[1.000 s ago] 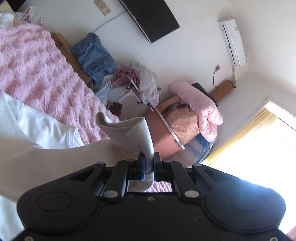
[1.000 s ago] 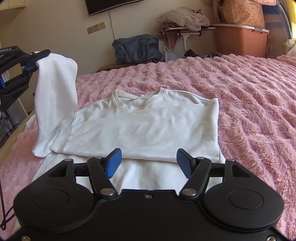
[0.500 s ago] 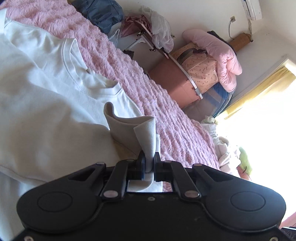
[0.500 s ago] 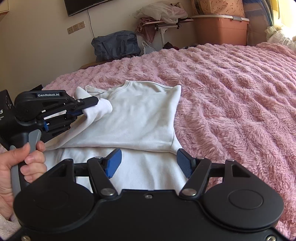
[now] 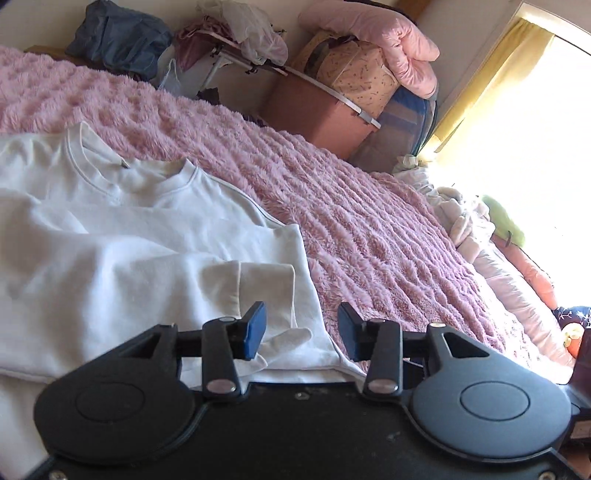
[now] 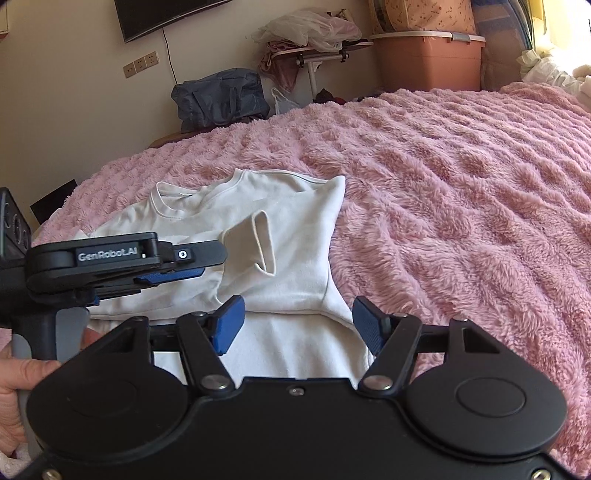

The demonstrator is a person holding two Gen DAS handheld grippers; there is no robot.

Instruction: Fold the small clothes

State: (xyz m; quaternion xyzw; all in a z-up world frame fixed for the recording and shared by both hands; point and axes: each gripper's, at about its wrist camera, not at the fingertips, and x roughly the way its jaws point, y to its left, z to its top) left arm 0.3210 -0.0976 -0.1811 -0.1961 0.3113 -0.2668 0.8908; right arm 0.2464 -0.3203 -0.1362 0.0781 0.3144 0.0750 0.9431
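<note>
Your left gripper has just been opening; its jaws now stand apart with nothing pinched. The white top lies on the pink blanket, collar far left. Its cuff rests flat on the body, just beyond your left pad. Far off stand a brown bin, a pink quilt and a yellow curtain.

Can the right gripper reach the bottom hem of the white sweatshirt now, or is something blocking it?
Probably yes. The right gripper is open, with the lower part of the white sweatshirt lying flat beneath it. The left gripper, whose jaws have just opened off the sleeve cuff, is off to one side, not in the way.
</note>
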